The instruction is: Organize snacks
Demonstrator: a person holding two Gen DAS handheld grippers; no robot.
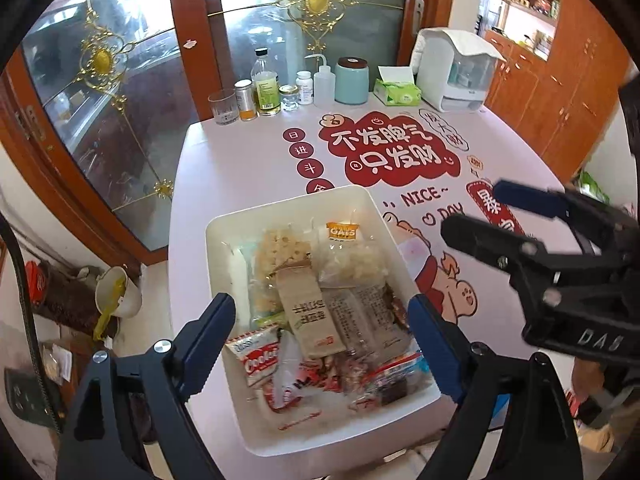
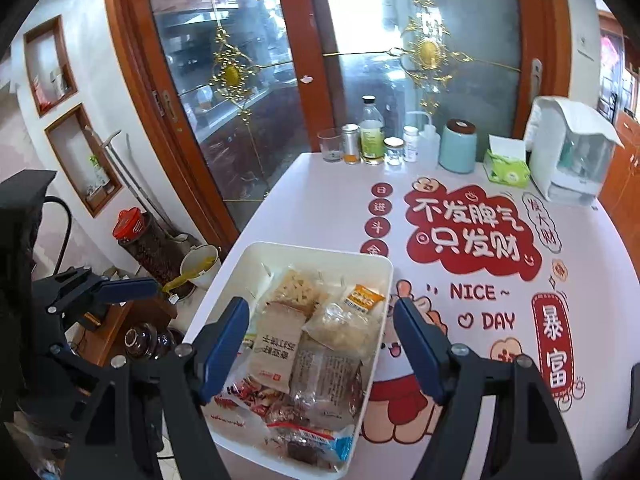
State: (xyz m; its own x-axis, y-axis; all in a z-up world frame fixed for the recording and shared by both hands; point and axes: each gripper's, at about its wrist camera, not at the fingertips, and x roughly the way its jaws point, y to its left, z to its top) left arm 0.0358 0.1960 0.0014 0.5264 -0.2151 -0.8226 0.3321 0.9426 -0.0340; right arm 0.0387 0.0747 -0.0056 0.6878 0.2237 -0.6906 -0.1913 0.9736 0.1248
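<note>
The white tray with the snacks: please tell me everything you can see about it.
The white tray is a rectangular, open-topped bin with rounded corners; it looks like smooth plastic. It rests flat on the pink printed tablecloth, near the table's edge. It is filled with wrapped snacks lying loosely on one another. Nothing grips it; both open grippers hover above it.

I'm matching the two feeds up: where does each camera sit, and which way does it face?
Left wrist: on the left gripper, looking down at the white tray; its blue fingers and the right gripper show.
Right wrist: on the right gripper, above the tray's right side; left gripper at left.
Shared: tray, snack packets, table mat.
</note>
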